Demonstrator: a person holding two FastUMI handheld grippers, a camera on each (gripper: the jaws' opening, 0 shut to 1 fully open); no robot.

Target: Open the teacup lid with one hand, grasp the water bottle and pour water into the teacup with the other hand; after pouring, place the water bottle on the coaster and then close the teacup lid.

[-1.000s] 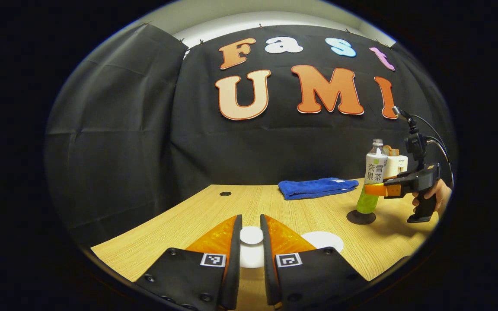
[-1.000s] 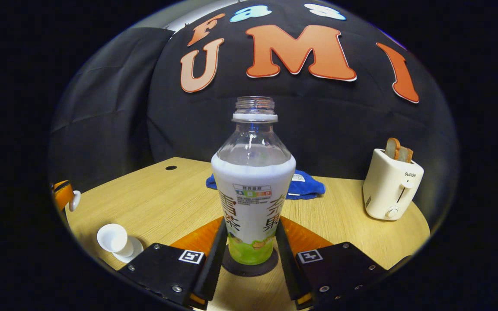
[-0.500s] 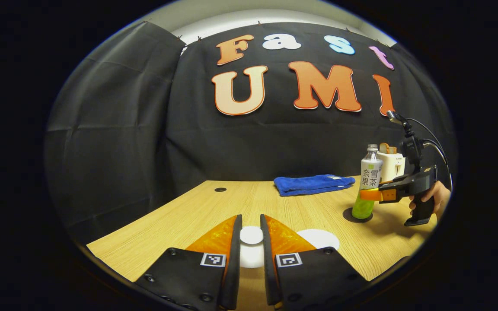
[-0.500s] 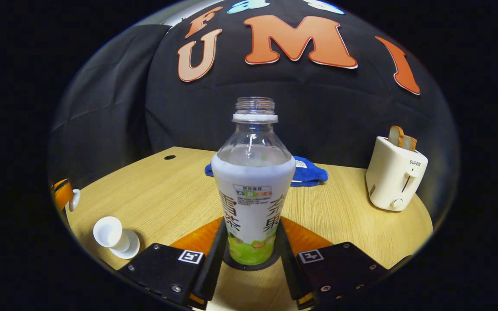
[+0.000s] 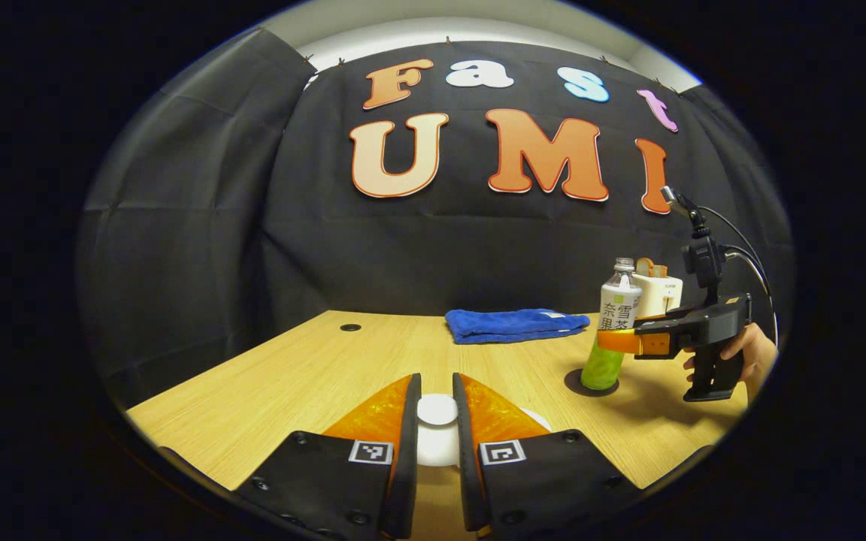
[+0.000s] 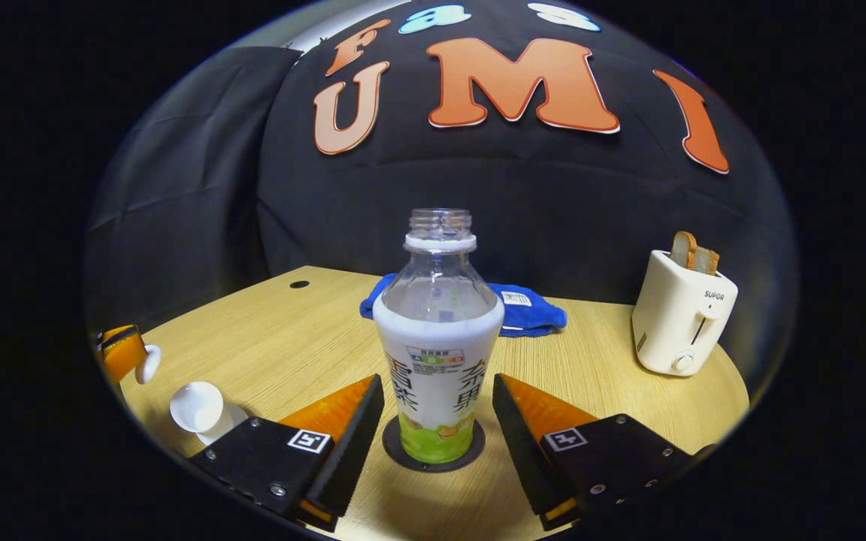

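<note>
My left gripper (image 5: 437, 391) is shut on the knob of the white teacup lid (image 5: 437, 443), holding it above the table. A sliver of the white teacup's saucer (image 5: 538, 415) shows just behind its right finger. In the right gripper view the open teacup (image 6: 196, 408) sits on its saucer at the lower left, with the left gripper (image 6: 123, 353) and lid (image 6: 152, 364) above it. The capless water bottle (image 6: 439, 353) stands upright on the dark round coaster (image 6: 433, 454). My right gripper (image 6: 437, 382) is open, its fingers on either side of the bottle without touching.
A folded blue towel (image 6: 527, 312) lies at the back of the wooden table (image 6: 305, 338). A white toaster (image 6: 681, 312) with bread slices stands at the right. A hand (image 5: 752, 353) holds the right gripper (image 5: 617, 342) near the table's right edge.
The bottle came down onto the coaster, then my right gripper opened and let go of it. My left gripper, still holding the lid, shifted a little.
</note>
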